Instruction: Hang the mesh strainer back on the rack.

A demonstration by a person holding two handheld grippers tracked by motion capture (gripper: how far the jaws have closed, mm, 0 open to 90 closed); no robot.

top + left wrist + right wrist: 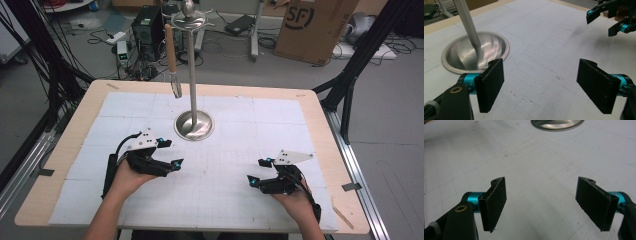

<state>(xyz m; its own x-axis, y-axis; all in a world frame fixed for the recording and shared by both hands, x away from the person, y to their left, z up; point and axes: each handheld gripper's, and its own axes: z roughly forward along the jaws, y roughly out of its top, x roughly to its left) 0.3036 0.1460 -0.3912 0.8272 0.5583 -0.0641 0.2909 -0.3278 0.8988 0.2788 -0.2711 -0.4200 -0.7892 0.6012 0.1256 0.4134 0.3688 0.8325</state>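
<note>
Concrete floor with tangled cables, a black computer case [148,32] and a cardboard box [314,27] surrounds a wooden-edged table [320,115] covered by a white gridded mat [250,135].

High view: a metal stand [193,75] rises upright from its round base [194,125] at mat centre, slightly toward the far edge. From the stand's top arm hangs a utensil with a wooden handle [171,55], its metal end hanging above the mat, left of the pole and clear of it. Left gripper [170,152] sits near the base, to its near-left, jaws spread, nothing between them. Right gripper [256,171] is on the mat's near-right part, well apart from the stand, jaws also spread and empty. Both are held in hands coming in from the near edge.

Left gripper view: jaws stand wide apart over bare mat. Stand base [475,53] lies just beyond the left jaw, pole rising out of frame. Right gripper [610,17] shows at upper right, jaws parted.

Right gripper view: jaws spread wide over bare mat, holding nothing. Rim of the stand base [557,124] shows at the top edge, well ahead of the jaws.
</note>
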